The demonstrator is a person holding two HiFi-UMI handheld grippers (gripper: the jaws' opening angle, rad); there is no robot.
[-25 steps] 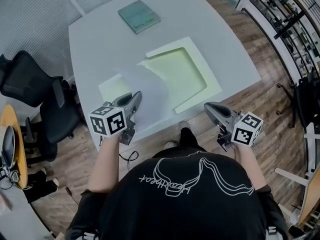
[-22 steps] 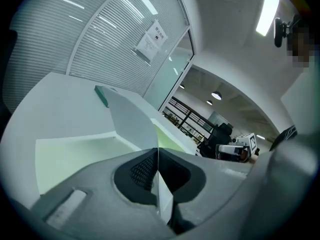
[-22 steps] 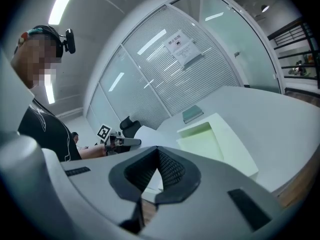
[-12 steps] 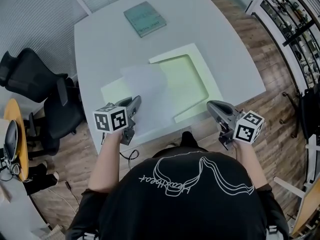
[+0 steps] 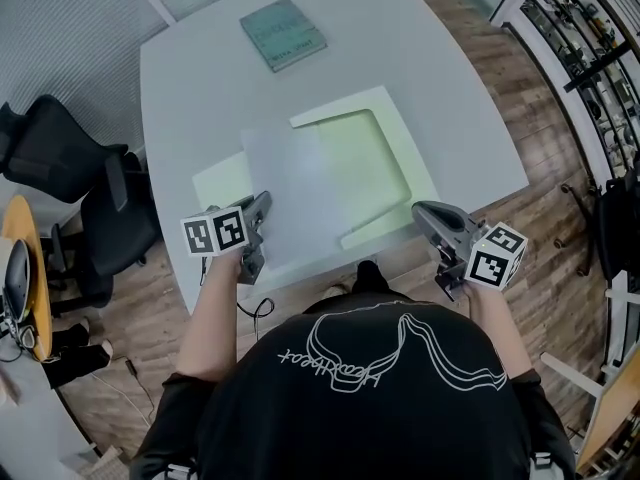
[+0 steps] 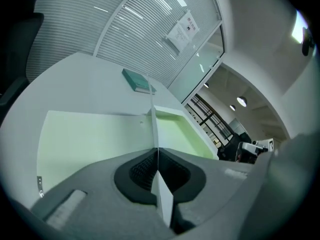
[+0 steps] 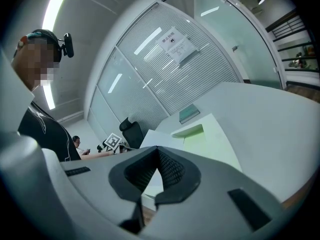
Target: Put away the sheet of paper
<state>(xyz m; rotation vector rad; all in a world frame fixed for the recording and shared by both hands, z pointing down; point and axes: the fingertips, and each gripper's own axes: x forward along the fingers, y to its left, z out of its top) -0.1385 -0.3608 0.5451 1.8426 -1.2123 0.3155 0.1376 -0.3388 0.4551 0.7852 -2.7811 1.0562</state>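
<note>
The sheet of paper (image 5: 290, 193) is translucent white and lies almost flat over the middle of an open pale green folder (image 5: 375, 153) on the white table (image 5: 200, 78). My left gripper (image 5: 262, 200) is shut on the sheet's near left corner. In the left gripper view the sheet (image 6: 152, 124) runs edge-on out of the left gripper (image 6: 154, 149), above the folder (image 6: 90, 134). My right gripper (image 5: 418, 211) hovers off the table's front right edge, shut and holding nothing. The right gripper view shows the right gripper (image 7: 157, 150) with its tips together, and the folder (image 7: 200, 134) beyond.
A teal book (image 5: 283, 33) lies at the table's far side. A black office chair (image 5: 60, 158) stands left of the table, with a round wooden table (image 5: 30, 268) nearer. Shelving (image 5: 580, 38) lines the right wall. The floor is wood.
The sheet was lifted and curved a second ago. It now lies nearly flat over the folder. My left gripper has dropped slightly toward the near left; the right gripper has barely moved.
</note>
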